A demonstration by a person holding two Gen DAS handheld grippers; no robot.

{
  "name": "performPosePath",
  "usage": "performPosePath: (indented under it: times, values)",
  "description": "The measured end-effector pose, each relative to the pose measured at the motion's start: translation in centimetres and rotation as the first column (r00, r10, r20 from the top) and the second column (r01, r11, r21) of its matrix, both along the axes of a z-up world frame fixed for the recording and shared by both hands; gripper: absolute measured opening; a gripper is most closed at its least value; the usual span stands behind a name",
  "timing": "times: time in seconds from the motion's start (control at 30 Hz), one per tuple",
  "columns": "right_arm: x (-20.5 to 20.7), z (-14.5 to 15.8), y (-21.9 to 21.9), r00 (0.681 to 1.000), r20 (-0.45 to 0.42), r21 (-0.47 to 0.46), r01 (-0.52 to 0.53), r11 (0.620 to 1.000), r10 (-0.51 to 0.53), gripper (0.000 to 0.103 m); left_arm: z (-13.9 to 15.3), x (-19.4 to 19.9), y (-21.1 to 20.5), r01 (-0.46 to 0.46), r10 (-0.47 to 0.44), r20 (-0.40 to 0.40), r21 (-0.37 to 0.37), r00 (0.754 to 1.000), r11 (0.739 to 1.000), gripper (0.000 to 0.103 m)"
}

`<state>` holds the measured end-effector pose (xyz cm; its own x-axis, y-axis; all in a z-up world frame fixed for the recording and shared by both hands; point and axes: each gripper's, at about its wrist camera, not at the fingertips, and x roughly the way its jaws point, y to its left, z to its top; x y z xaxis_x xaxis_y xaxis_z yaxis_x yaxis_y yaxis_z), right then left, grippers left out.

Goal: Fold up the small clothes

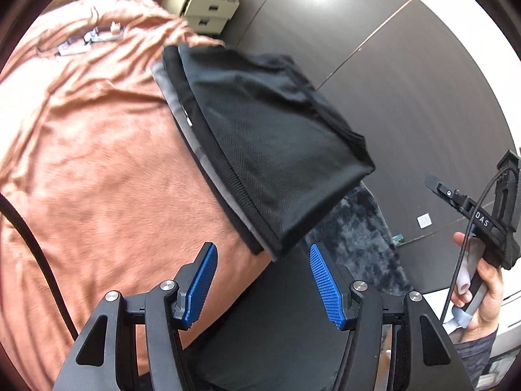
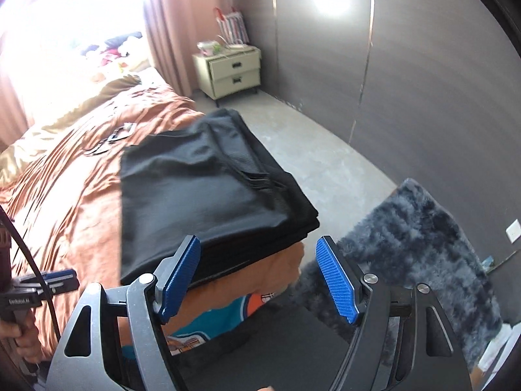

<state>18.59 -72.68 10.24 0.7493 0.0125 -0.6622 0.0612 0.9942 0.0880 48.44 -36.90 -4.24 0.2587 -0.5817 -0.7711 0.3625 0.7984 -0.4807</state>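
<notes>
Looking down the left gripper (image 1: pixel 260 283), I see its jaws apart with nothing between them; the folded black garment (image 1: pixel 270 150) lies just ahead and slightly right, at the corner of the bed (image 1: pixel 91 169), its long axis slanting from upper left to lower right. My right gripper (image 2: pixel 259 280) also stands apart and empty, the stack ahead to its left. Neither touches it. I judge the left hand slightly nearer, so it should lead any next tuck.
</notes>
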Motion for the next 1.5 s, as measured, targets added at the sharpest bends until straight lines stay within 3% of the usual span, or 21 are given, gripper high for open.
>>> performPosePath:
  times: [0.07, 0.2, 0.27, 0.5, 0.83, 1.1, 1.37, 1.5]
  values:
    - [-1.9, 0.2, 1.7, 1.0, 0.012, -0.024, -0.005, 1.0, 0.005, 0.08, 1.6, -1.7, 1.2, -0.001, 0.001, 0.039, 0.005, 0.999, 1.0, 0.063]
    - [-7.3, 2.1, 4.5, 0.995, 0.092, -0.058, -0.04, 0.998, 0.046, 0.087, 4.2, -4.6, 3.2, -0.028, 0.027, 0.114, 0.005, 0.993, 1.0, 0.082]
    - [-9.5, 2.5, 5.9, 0.991, 0.121, -0.073, -0.055, 0.996, 0.064, 0.103, 5.6, -6.4, 4.5, -0.053, 0.053, 0.145, 0.0, 0.988, 0.999, 0.087]
    - [-16.8, 3.2, 8.8, 0.977, 0.175, -0.108, -0.107, 0.988, 0.125, 0.103, 8.7, -12.0, 7.8, -0.109, 0.111, 0.235, -0.024, 0.966, 0.994, 0.101]
    - [-22.7, 2.9, 9.7, 0.958, 0.213, -0.104, -0.172, 0.98, 0.191, 0.103, 10.2, -18.0, 11.8, -0.17, 0.166, 0.319, -0.014, 0.933, 0.985, 0.102]
    - [-25.1, 1.7, 10.9, 0.942, 0.248, -0.079, -0.214, 0.974, 0.227, 0.103, 11.6, -22.6, 16.2, -0.245, 0.237, 0.416, -0.034, 0.878, 0.969, 0.102]
    - [-26.9, 0.3, 12.7, 0.928, 0.292, -0.062, -0.222, 0.973, 0.23, 0.103, 11.6, -26.6, 20.3, -0.263, 0.238, 0.489, -0.017, 0.839, 0.965, 0.102]
    - [-28.0, -0.9, 13.7, 0.922, 0.32, -0.048, -0.215, 0.975, 0.219, 0.103, 11.2, -29.0, 22.3, -0.288, 0.238, 0.543, 0.007, 0.805, 0.958, 0.102]
